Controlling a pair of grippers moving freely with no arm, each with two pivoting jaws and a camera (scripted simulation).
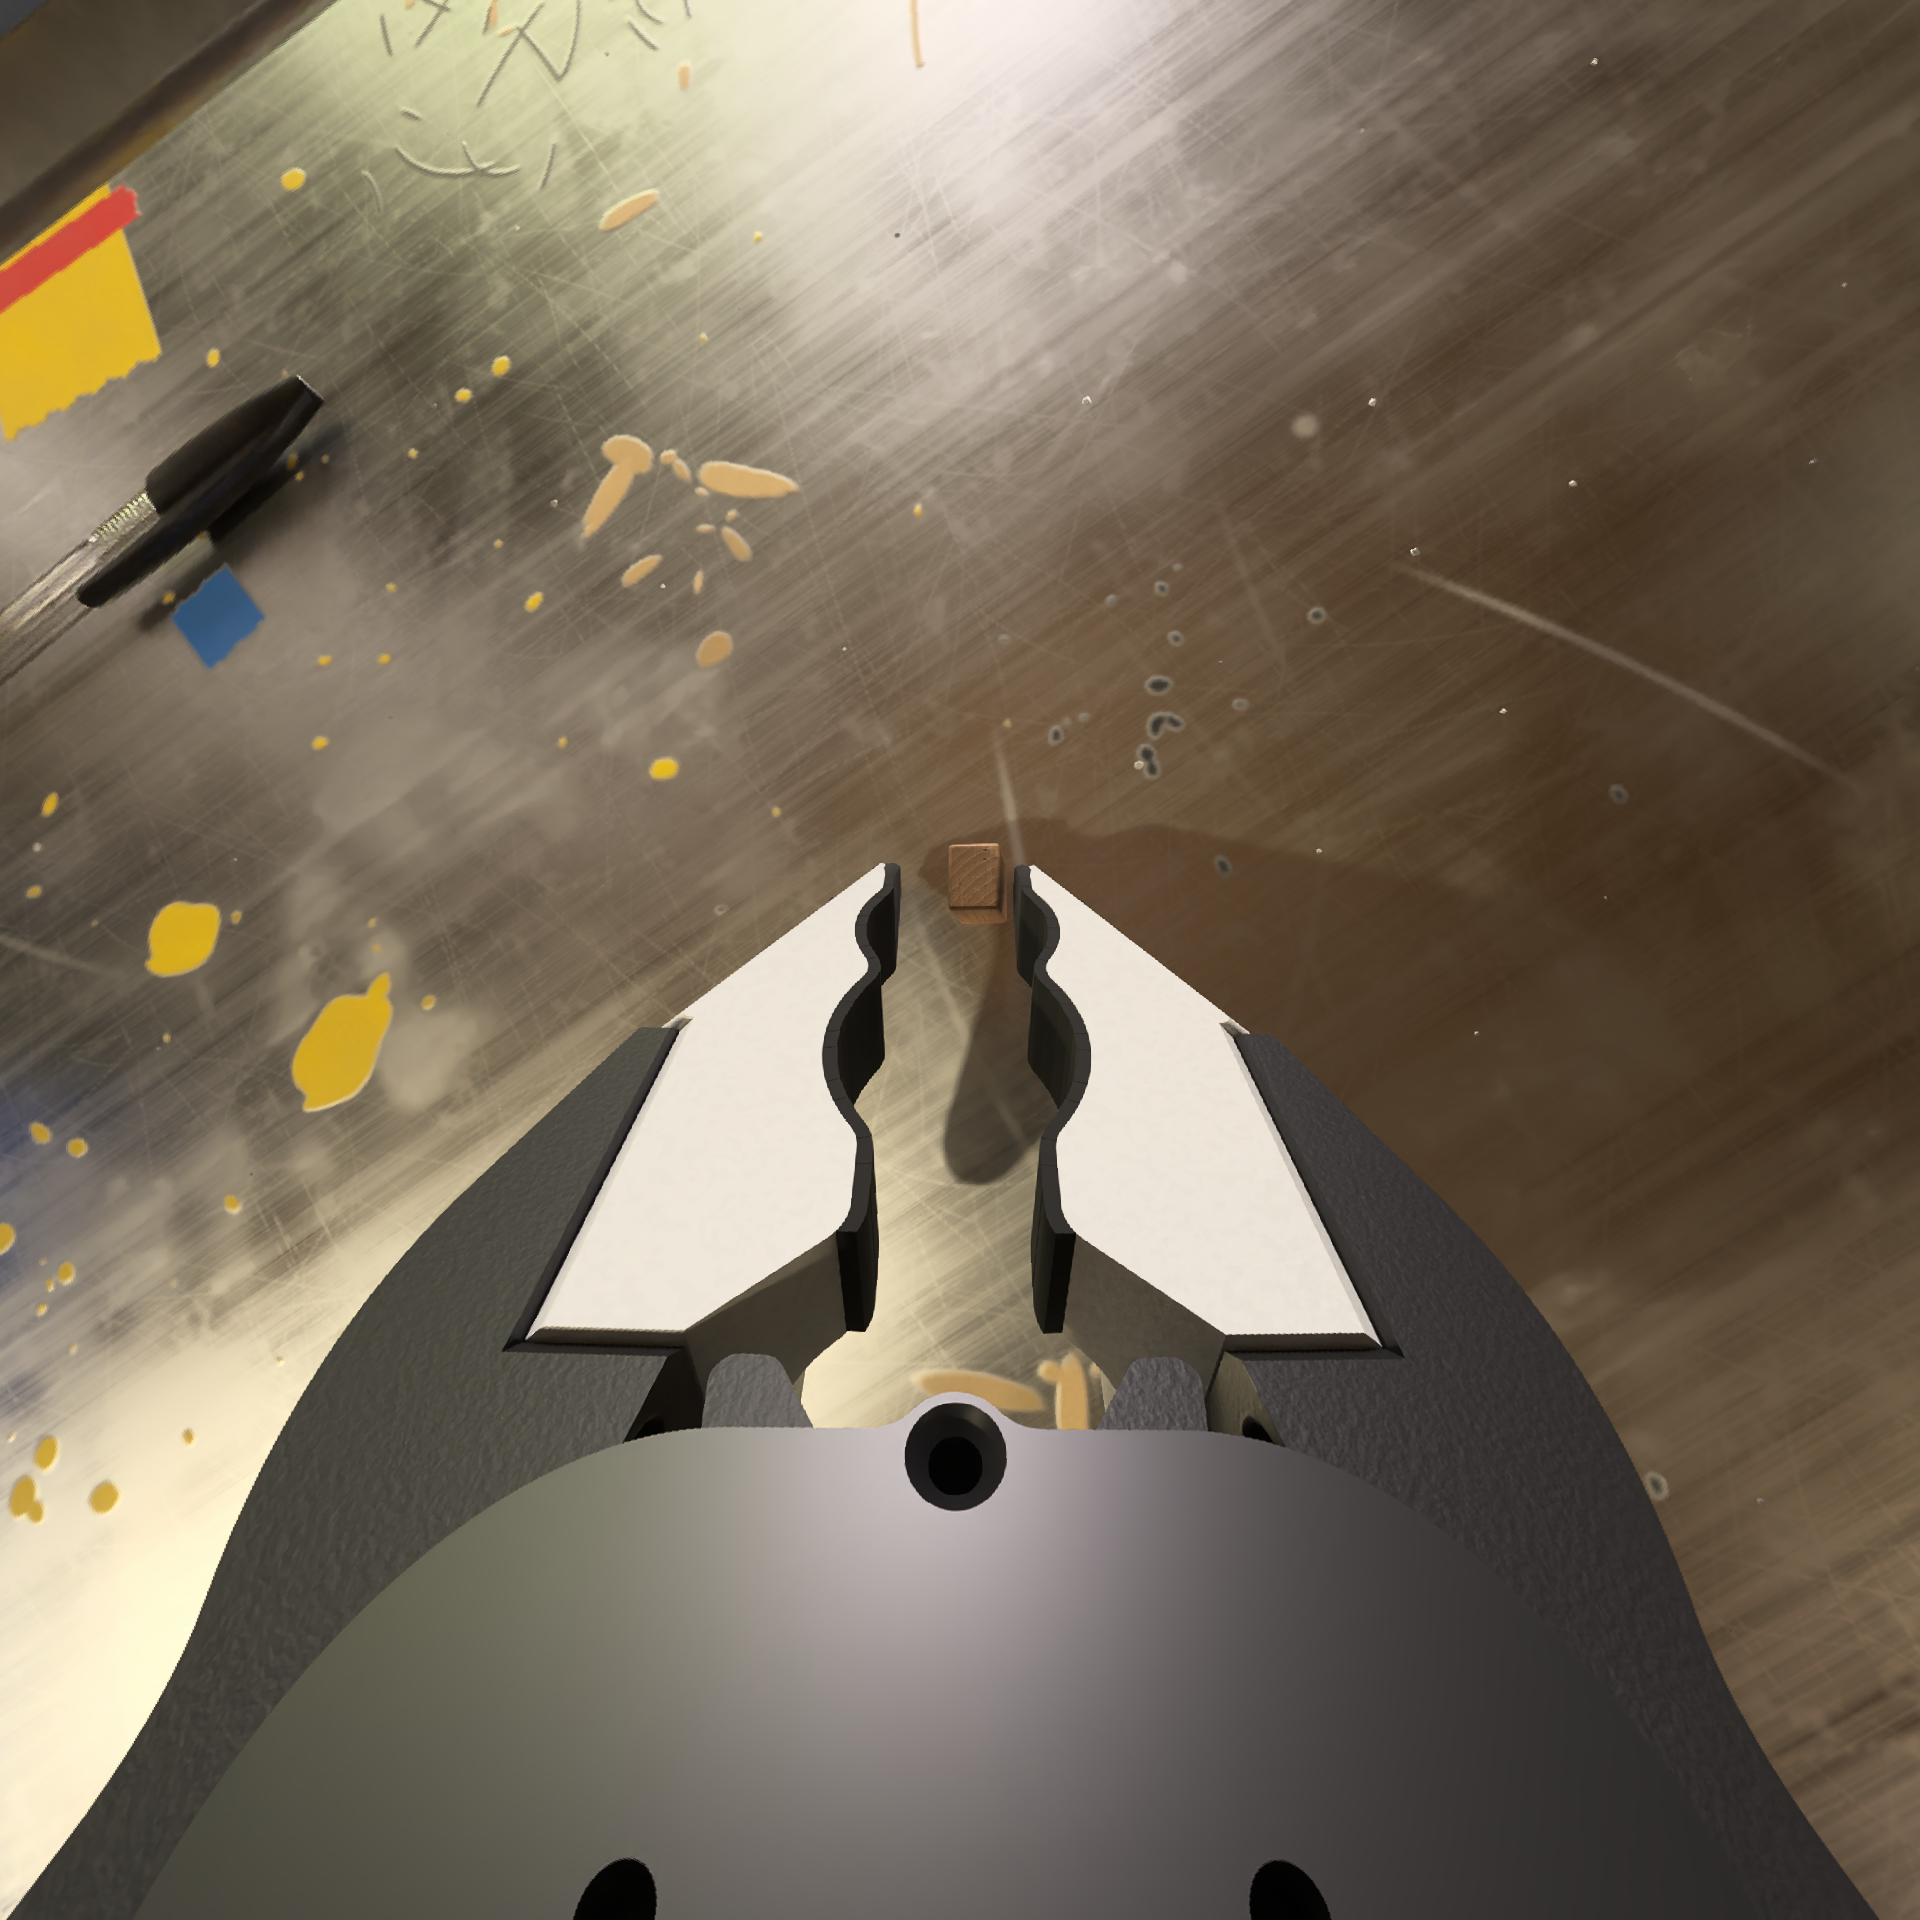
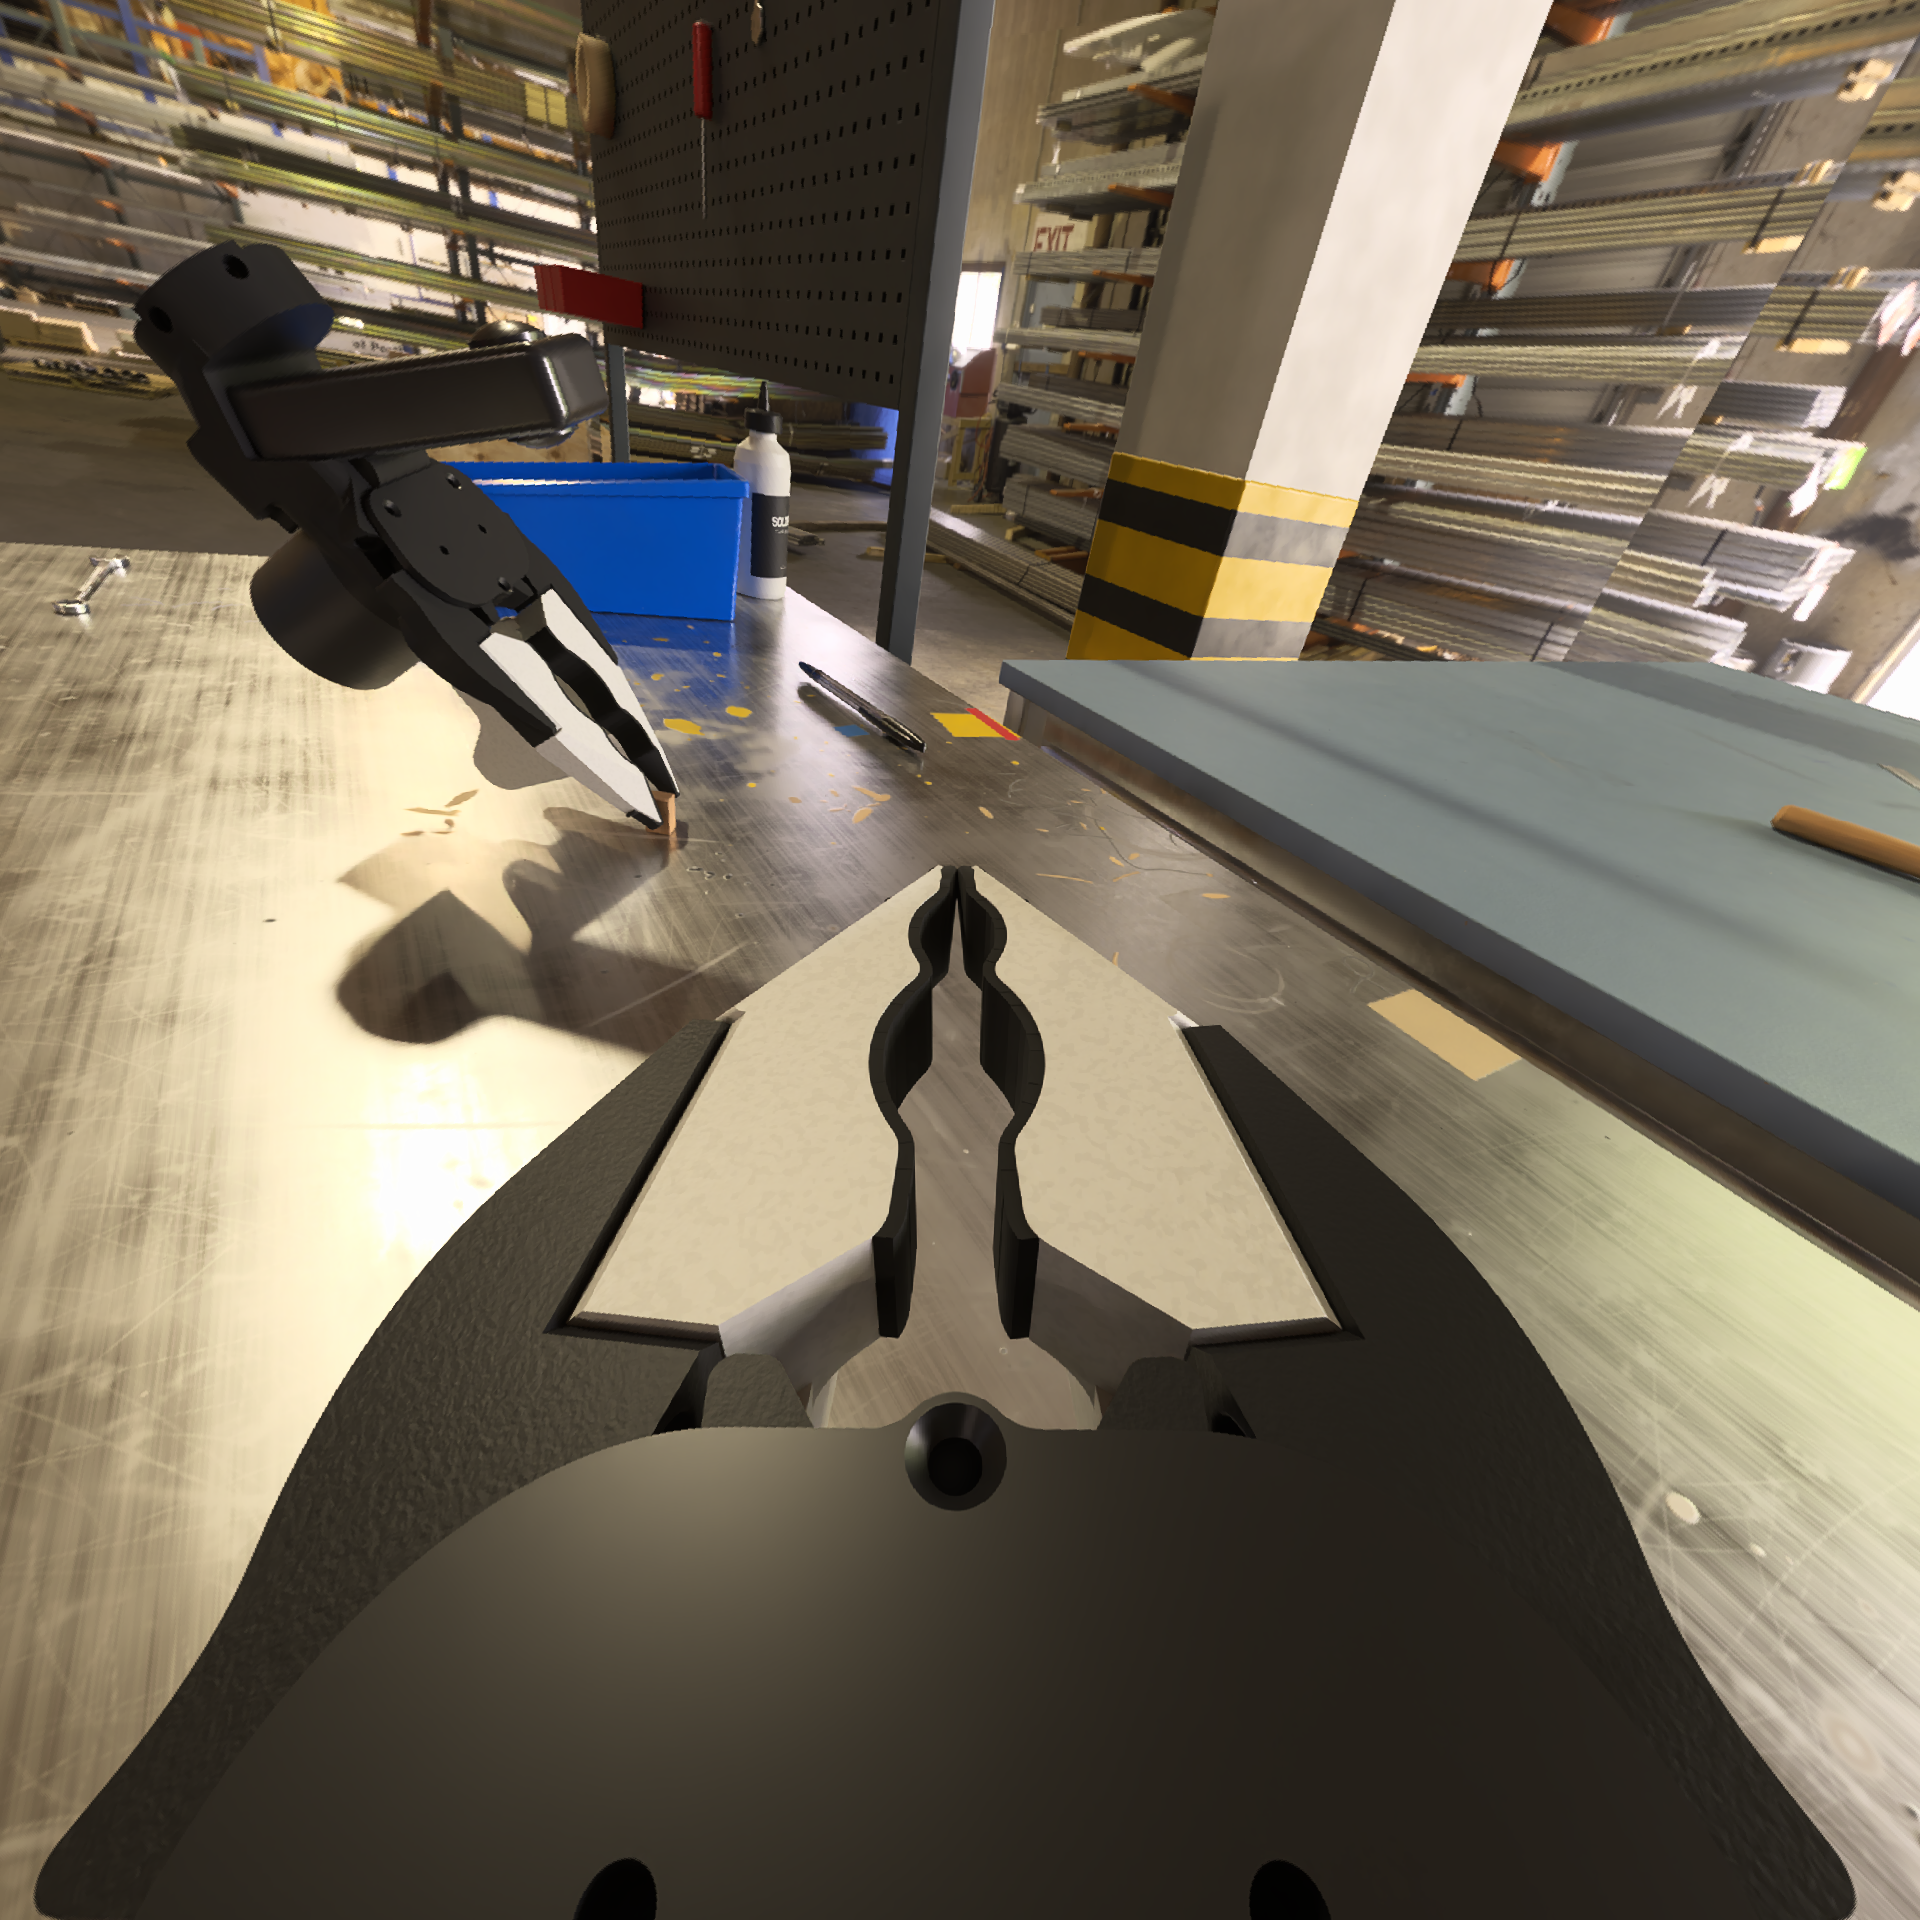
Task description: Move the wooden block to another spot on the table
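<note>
A small wooden block (image 1: 975,881) stands on the scratched metal table (image 1: 1351,520), between the tips of my left gripper (image 1: 957,883). The fingers are open around it with a gap on the left side; the right finger looks close to it. In the right wrist view the left gripper (image 2: 657,805) slants down to the table with its tips at the block (image 2: 669,812). My right gripper (image 2: 957,881) is shut and empty, hovering low over the table, well to the right of the block.
A black pen (image 1: 197,488) (image 2: 862,707) lies near yellow-red tape (image 1: 73,312) and a blue tape square (image 1: 216,615). A blue bin (image 2: 623,535), a white bottle (image 2: 767,509) and a pegboard (image 2: 769,187) stand at the back. A grey-blue board (image 2: 1507,831) lies right. A wrench (image 2: 88,582) lies far left.
</note>
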